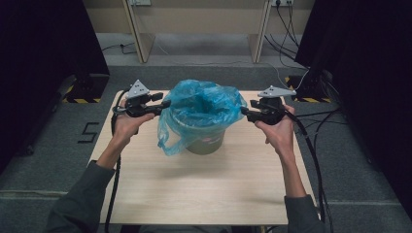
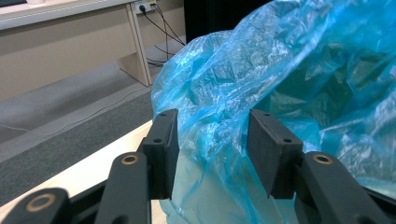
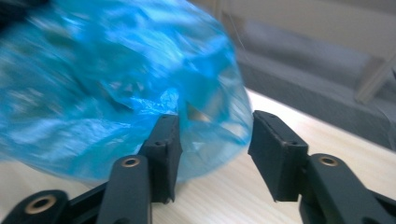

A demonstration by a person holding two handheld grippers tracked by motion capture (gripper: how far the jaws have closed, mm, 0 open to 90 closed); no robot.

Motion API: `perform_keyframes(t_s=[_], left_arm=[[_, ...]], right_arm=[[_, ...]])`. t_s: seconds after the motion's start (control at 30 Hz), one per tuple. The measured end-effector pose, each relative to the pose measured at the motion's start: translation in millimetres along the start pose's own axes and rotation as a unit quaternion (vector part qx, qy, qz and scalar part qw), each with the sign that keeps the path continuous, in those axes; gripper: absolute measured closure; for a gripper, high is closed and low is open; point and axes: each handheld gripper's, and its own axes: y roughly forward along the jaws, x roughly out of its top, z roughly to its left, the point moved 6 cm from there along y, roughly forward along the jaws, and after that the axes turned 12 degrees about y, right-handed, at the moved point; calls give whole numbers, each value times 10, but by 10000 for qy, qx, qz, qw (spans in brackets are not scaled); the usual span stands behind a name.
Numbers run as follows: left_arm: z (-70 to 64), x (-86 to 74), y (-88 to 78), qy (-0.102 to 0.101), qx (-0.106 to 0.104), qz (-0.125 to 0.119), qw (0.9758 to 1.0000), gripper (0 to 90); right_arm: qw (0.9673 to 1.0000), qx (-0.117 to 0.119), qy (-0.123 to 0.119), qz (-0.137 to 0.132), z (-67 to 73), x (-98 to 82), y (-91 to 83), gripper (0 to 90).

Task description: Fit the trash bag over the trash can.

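Observation:
A thin blue plastic bag (image 1: 201, 104) lines a small pale bucket (image 1: 206, 143) standing on the wooden table (image 1: 194, 189), with its film puffed up over the rim and one flap hanging down the bucket's left side. My left gripper (image 1: 165, 104) is at the bag's left edge. In the left gripper view the bag's film (image 2: 280, 56) runs loosely between the spread jaws of the left gripper (image 2: 212, 135). My right gripper (image 1: 244, 112) is at the bag's right edge. In the right gripper view the right gripper (image 3: 215, 140) stands open, with the bag (image 3: 93, 93) bulging against its left jaw.
The near half of the table lies in front of the bucket. Black curtains (image 1: 43, 43) flank both sides. A light desk frame (image 1: 141, 34) and floor cables (image 1: 286, 34) lie beyond the far edge. A black tape mark (image 1: 88, 132) is on the carpet at left.

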Motion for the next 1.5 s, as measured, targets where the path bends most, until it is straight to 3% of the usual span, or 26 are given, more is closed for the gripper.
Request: perform_keyframes(t_s=[0.1, 0.2, 0.3, 0.5, 0.57, 0.7, 0.87, 1.03, 1.17, 1.33, 1.5], left_arm=[[-8, 18, 15, 18, -38, -6, 10000, 567], [2, 22, 31, 30, -45, 21, 10000, 593], [21, 14, 41, 26, -57, 35, 10000, 604], [105, -18, 70, -36, 42, 36, 10000, 669], [146, -17, 85, -32, 109, 56, 9999, 701], [231, -33, 134, 83, 269, 144, 9995, 740], [349, -176, 227, -231, 287, 248, 9990, 740], [374, -293, 167, -372, 243, 265, 9987, 619], [335, -264, 65, -287, 238, 236, 9990, 513], [285, -209, -1, -271, 177, 183, 9993, 473], [222, -121, -91, -252, 155, 72, 9995, 409]], right_arm=[[9995, 302, 8, -21, 151, 28, -16, 466], [9997, 212, -124, 28, 194, 53, 12, 460], [9997, 211, 2, 126, 148, 51, 77, 471], [9988, 197, -283, 338, 41, -10, 278, 714], [9990, 216, -156, 359, -64, -11, 361, 760], [9989, 146, -42, 449, -194, -25, 506, 779], [9982, 60, -107, 586, -215, -98, 628, 731], [9971, -332, -139, 672, -245, -121, 474, 526], [9986, -375, 88, 365, -252, -29, 170, 429], [9997, -48, 178, -132, -15, 43, -93, 416], [9992, 287, 52, -273, 358, 42, -62, 413]])
